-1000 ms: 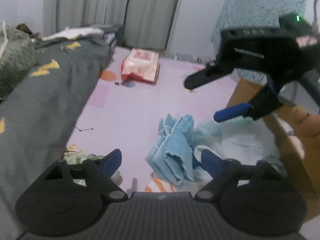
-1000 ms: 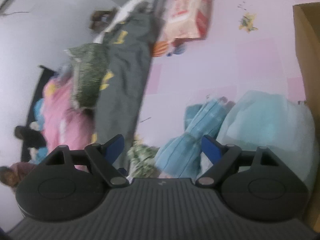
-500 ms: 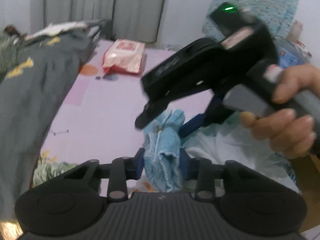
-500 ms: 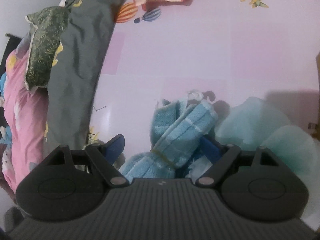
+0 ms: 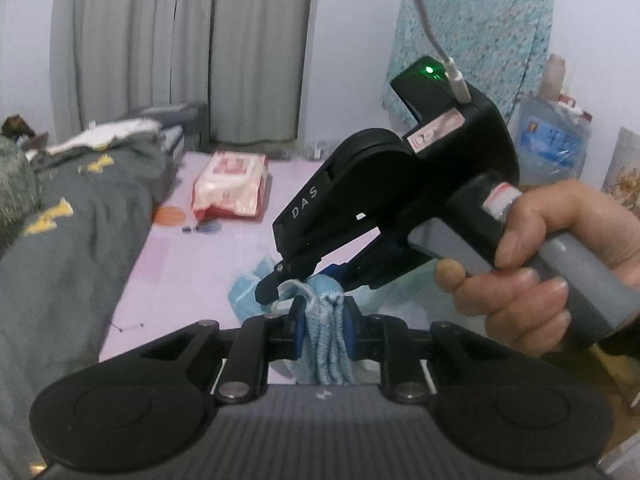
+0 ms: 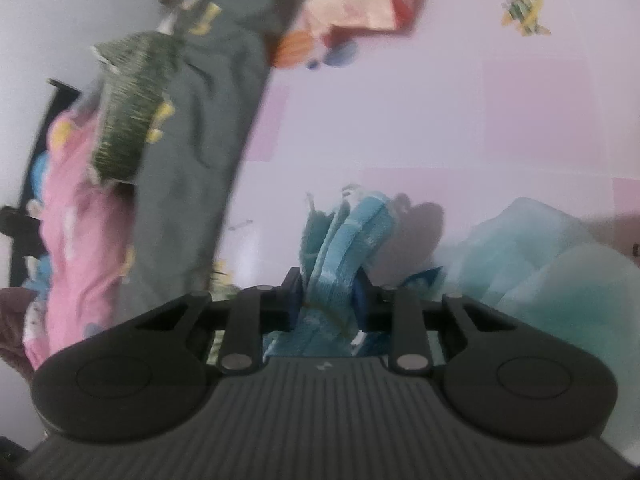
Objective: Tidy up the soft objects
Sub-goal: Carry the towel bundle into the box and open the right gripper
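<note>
Now both clamped on blue towel (image 5: 325, 334): left gripper (image 5: 322, 334) pinching folded bundle, right gripper (image 6: 328, 300) squeezing same cloth, above pink floor mat (image 5: 192, 272), beside grey blanket (image 5: 68, 236).
</note>
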{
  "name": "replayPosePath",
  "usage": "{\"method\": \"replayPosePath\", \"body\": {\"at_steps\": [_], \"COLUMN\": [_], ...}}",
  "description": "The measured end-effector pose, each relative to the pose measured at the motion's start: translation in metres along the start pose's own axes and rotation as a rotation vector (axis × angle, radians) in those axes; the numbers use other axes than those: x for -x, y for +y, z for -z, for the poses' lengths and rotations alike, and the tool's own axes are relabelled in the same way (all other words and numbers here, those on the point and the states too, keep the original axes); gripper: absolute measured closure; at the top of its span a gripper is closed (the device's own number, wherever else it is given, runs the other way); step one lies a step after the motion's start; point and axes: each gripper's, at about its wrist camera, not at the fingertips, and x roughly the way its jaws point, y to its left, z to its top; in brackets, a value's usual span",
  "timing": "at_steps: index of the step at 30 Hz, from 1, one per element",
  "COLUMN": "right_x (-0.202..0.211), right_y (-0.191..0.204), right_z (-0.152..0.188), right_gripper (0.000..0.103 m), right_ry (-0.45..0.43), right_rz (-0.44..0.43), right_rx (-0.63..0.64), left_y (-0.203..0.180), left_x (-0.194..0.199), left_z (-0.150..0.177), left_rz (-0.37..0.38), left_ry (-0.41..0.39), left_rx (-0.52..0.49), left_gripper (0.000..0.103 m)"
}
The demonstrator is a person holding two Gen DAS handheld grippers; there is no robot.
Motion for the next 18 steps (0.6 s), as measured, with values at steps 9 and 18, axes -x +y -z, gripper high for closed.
{"method": "replayPosePath", "body": {"at_steps": [9, 18], "right_x": [0.089, 0.235], "right_y": [-0.003, -0.069], "right_z": [0.033, 0.095], "right_gripper": [0.082, 0.083], "right_ry": [-0.157, -0.403], "right_rz": [-0.115, 0.01], "right_rx": [-0.01, -0.061], "left_y": [-0.045, -0.149], "left_x": [0.042, 0.043], "left_z": [-0.026, -0.045], "left_rz": [0.096, 0.367], "left_ry": [-0.104, -0.148], "left_rx": [-0.075, -0.185], "left_gripper": [0.083, 0.068]}}
